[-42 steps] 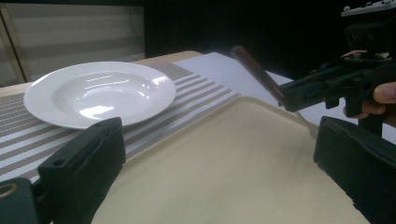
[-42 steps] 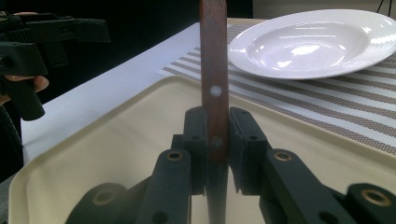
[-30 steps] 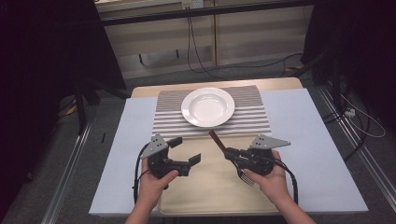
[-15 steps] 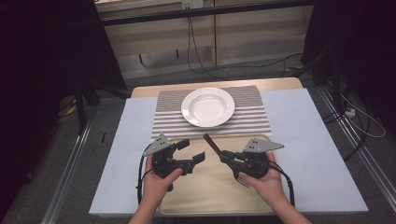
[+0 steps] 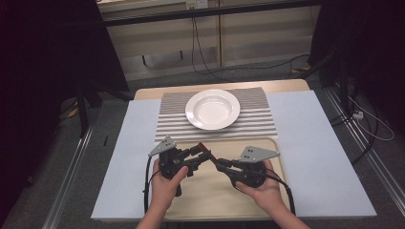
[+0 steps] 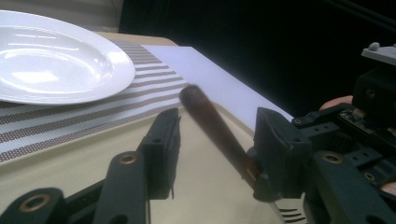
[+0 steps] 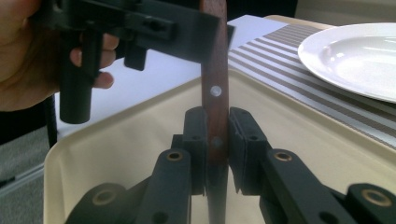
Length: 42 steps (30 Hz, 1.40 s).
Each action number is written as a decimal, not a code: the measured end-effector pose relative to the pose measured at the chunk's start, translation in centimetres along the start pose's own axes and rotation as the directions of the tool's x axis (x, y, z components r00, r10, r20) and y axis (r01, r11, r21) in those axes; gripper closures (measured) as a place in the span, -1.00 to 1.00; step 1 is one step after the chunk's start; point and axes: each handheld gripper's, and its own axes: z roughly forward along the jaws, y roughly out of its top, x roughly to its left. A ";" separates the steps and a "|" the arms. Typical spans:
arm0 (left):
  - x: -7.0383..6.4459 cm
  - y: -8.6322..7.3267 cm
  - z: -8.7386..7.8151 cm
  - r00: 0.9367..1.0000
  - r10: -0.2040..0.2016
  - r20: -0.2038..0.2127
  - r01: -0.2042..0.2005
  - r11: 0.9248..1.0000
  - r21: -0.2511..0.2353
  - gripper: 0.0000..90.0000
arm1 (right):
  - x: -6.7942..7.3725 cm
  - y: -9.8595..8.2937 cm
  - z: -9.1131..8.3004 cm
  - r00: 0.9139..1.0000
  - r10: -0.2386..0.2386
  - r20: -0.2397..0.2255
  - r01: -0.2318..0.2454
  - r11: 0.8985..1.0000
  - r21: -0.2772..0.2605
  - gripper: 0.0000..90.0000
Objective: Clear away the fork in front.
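A utensil with a dark wooden handle (image 7: 215,93) stands between my two grippers over the beige tray (image 5: 210,200). My right gripper (image 7: 215,140) is shut on the riveted handle. In the high view the right gripper (image 5: 223,165) points left at the left gripper (image 5: 199,155). My left gripper (image 6: 219,149) is open, and the handle (image 6: 210,123) slants up between its jaws, closer to the right one. Metal tines (image 6: 286,212) show low in the left gripper view. The handle's tip (image 5: 202,146) rises toward the plate.
A white plate (image 5: 212,109) sits on a striped placemat (image 5: 260,121) just beyond the tray. A pale cover (image 5: 315,143) lies over the table on both sides. Cables and dark stands are on the floor around the table.
The two grippers have drawn together over the tray. The right one carried the utensil leftward, and its handle now sits between the left gripper's open jaws.
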 end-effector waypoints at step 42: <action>3.1 2.5 -4.9 0.992 -0.108 0.059 0.104 0.993 0.059 0.79 | -4.4 -1.8 -3.2 0.987 0.097 0.128 -0.085 0.992 -0.091 -0.39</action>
